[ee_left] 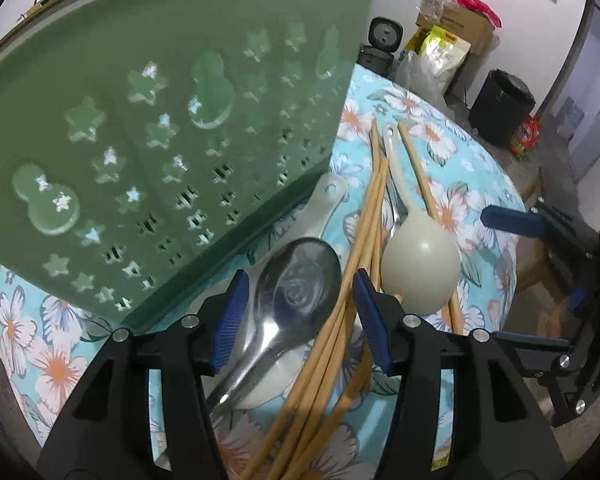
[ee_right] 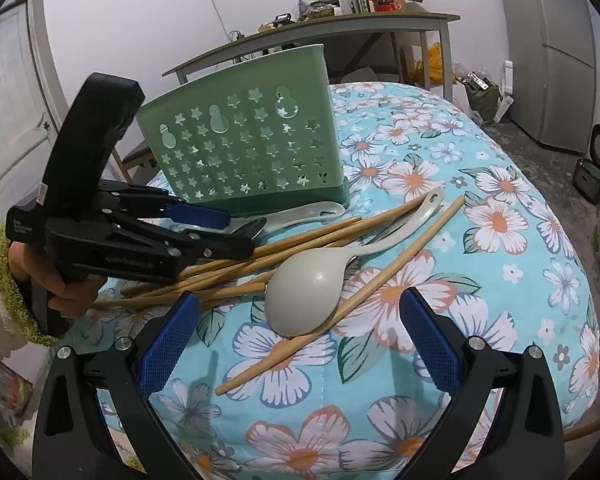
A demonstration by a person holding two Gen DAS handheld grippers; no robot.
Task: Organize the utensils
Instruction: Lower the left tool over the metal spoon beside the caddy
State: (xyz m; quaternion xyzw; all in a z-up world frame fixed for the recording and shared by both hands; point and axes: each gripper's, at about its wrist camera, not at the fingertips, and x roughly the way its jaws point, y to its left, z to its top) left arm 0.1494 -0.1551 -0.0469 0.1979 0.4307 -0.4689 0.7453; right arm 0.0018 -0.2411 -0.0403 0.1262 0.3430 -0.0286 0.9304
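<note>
The left gripper (ee_left: 296, 312) stands half open around the bowl of the metal spoon (ee_left: 296, 292), pads not pressing it. The right gripper (ee_right: 300, 340) is wide open and empty, with the pale spoon (ee_right: 308, 296) at its 12 o'clock. The green holder (ee_right: 244, 144) stands at 11 o'clock from the pile. The risk: when the jaws close, they may also catch the chopsticks (ee_left: 340, 320) touching the spoon and drag them.

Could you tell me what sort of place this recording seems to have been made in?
Most likely a lived-in home kitchen or dining room: a refrigerator stands against the wall, a rice cooker sits on the floor, and the table wears a flowered tablecloth with a green utensil holder on it.
</note>
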